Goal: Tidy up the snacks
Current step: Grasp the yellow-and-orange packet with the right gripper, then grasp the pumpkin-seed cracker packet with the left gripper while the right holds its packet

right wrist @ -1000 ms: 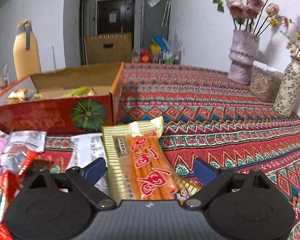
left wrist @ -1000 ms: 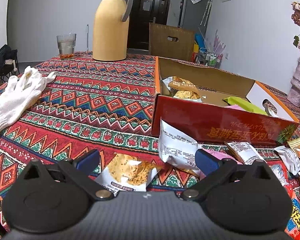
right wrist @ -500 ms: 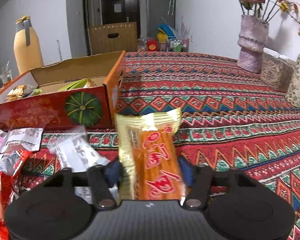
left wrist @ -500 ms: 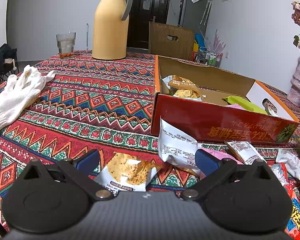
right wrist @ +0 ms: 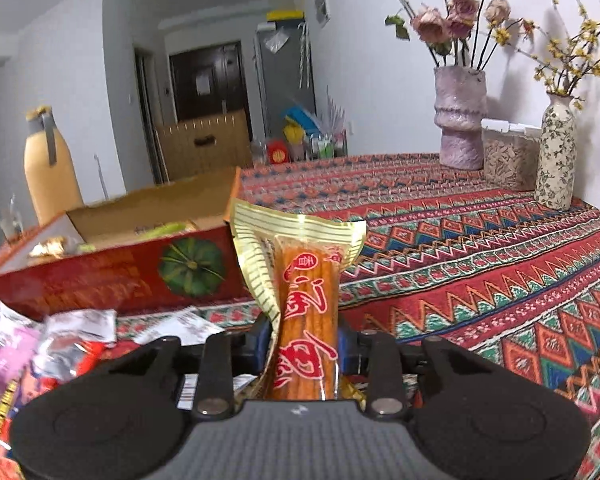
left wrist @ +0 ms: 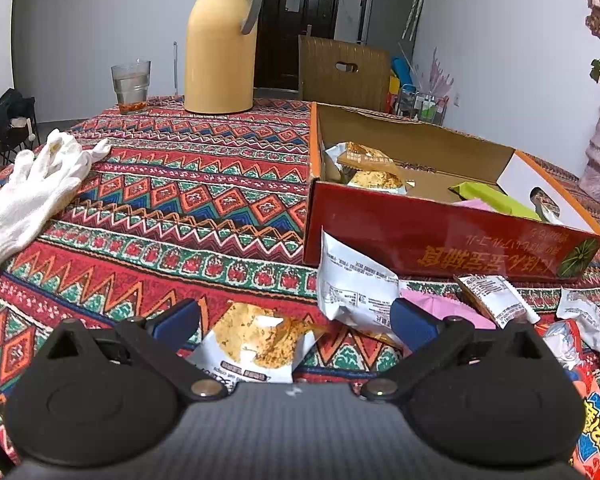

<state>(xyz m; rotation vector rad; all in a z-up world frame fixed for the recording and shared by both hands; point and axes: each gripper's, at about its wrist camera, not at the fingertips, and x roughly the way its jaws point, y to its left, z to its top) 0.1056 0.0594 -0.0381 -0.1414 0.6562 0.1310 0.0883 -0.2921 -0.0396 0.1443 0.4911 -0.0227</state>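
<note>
Step in hand: pickup. The right tool (right wrist: 300, 344) is closing on the orange snack pack (right wrist: 306, 312), near-right of the red box (right wrist: 112, 276). Next: carry it over the box wall and release. The left tool (left wrist: 294, 320) hangs open over the cracker packet (left wrist: 260, 344).

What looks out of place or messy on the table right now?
Loose snack packets lie scattered on the tablecloth in front of the red box, not inside it. White gloves lie crumpled near the left edge. Nothing looks spilled or torn.
</note>
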